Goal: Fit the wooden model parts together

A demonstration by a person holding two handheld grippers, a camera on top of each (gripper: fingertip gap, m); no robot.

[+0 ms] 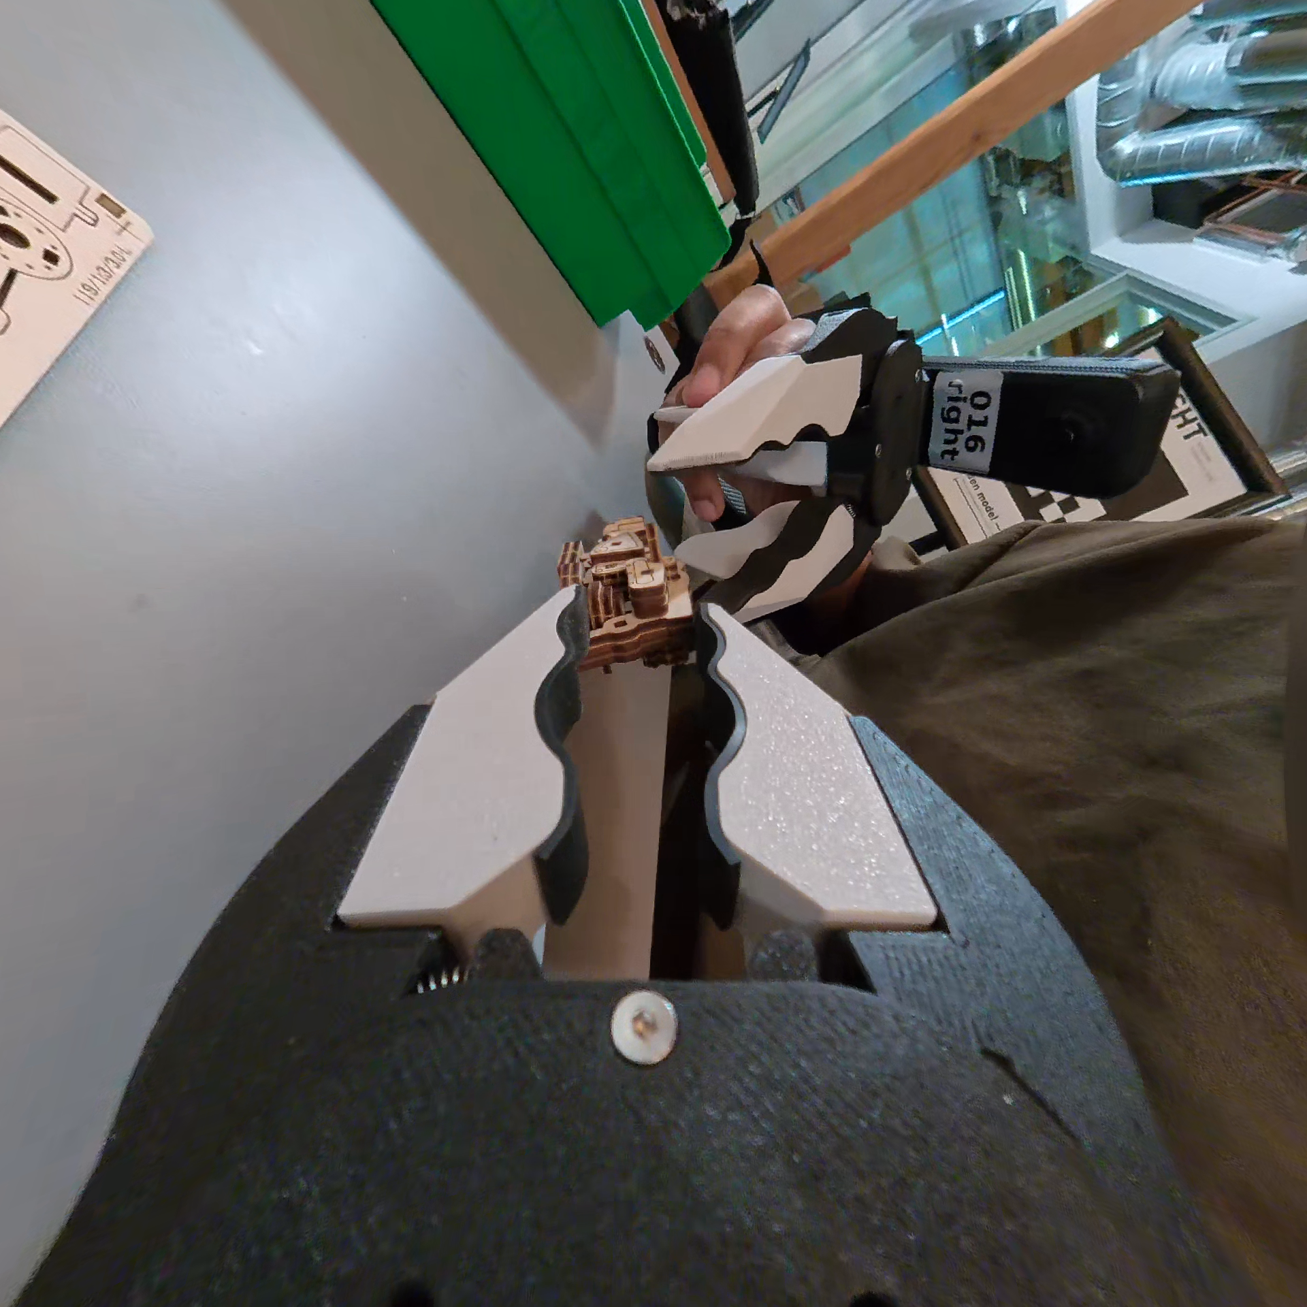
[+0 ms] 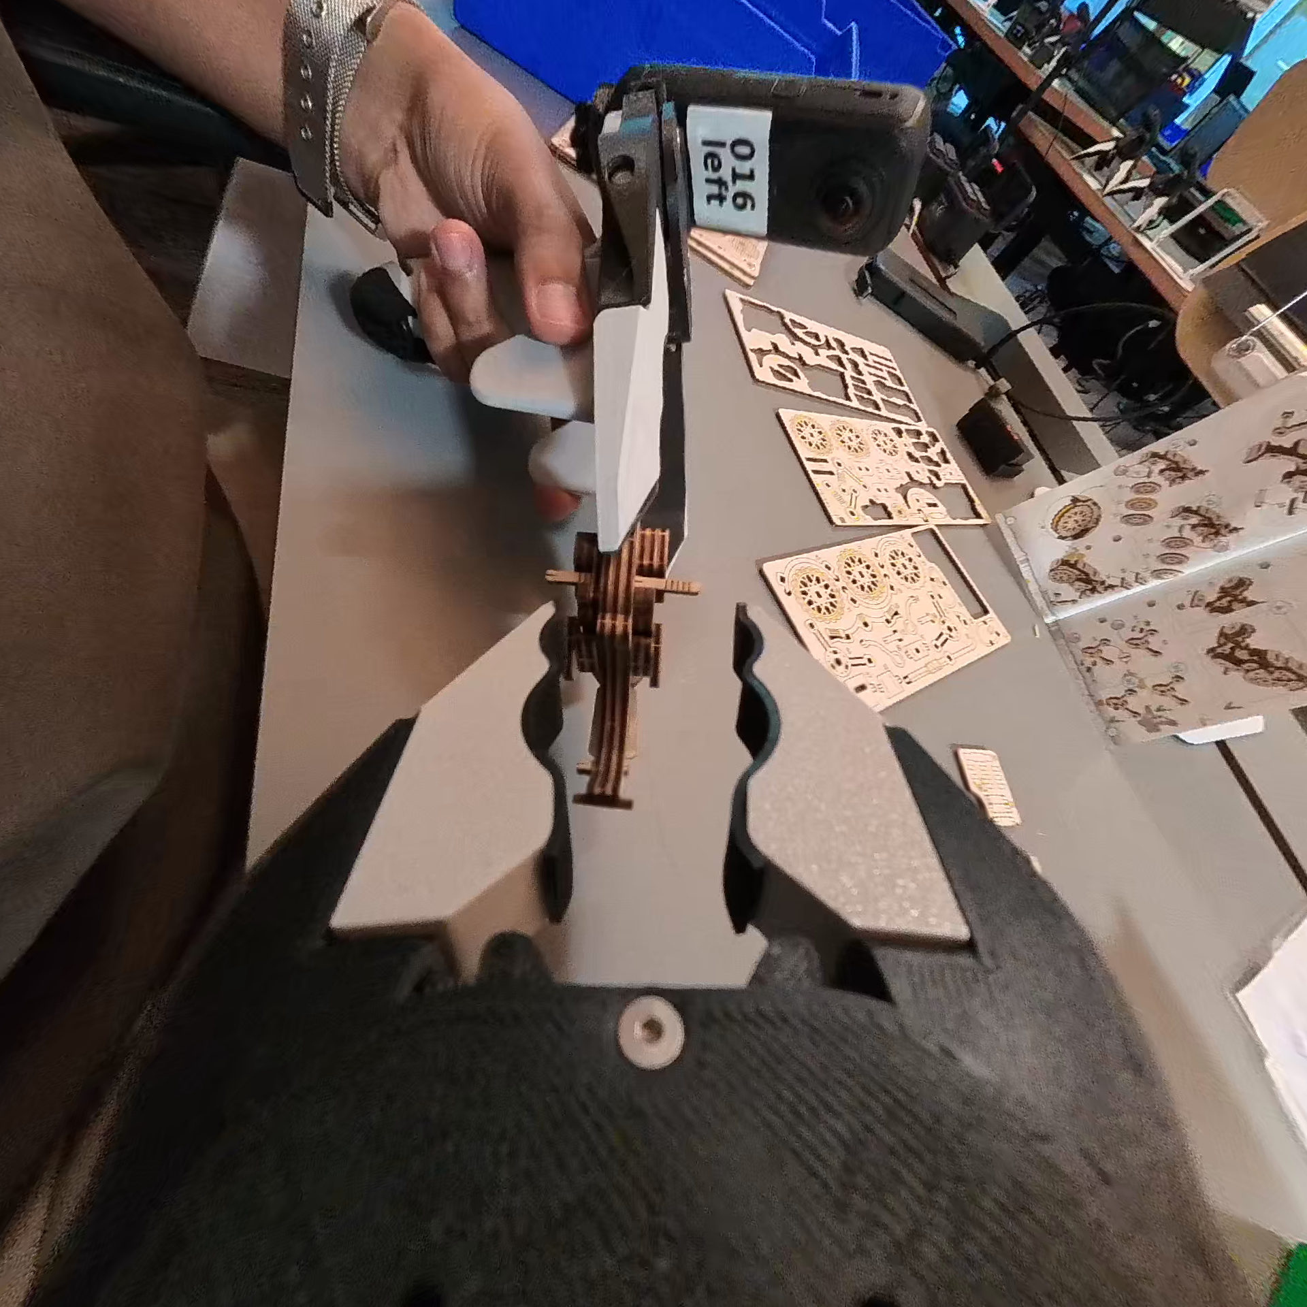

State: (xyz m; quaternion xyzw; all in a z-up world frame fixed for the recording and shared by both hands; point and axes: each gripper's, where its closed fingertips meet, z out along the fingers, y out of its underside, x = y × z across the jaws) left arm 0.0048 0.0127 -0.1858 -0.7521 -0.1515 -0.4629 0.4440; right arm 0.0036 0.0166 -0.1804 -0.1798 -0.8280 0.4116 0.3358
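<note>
My left gripper (image 1: pixel 640 612) is shut on a small layered wooden model (image 1: pixel 629 601), pinched between its fingertips above the grey table (image 1: pixel 247 495). In the right wrist view the left gripper (image 2: pixel 636 544) comes down from above and holds the model (image 2: pixel 615 636) upright, with thin pegs sticking out of both sides. My right gripper (image 2: pixel 643 622) is open and empty. The model sits between its fingers, close to the left fingertip (image 2: pixel 544 636). The right gripper also shows in the left wrist view (image 1: pixel 672 509), just beyond the model.
Three laser-cut wooden part sheets (image 2: pixel 884 629) lie on the table (image 2: pixel 396 495) to the right, with an instruction sheet (image 2: pixel 1167 566) and a small wooden piece (image 2: pixel 990 785). Another sheet (image 1: pixel 42 247) lies far left. A green bin (image 1: pixel 580 141) and blue bin (image 2: pixel 672 35) stand behind. Less than 4 cm separates the two grippers' tips.
</note>
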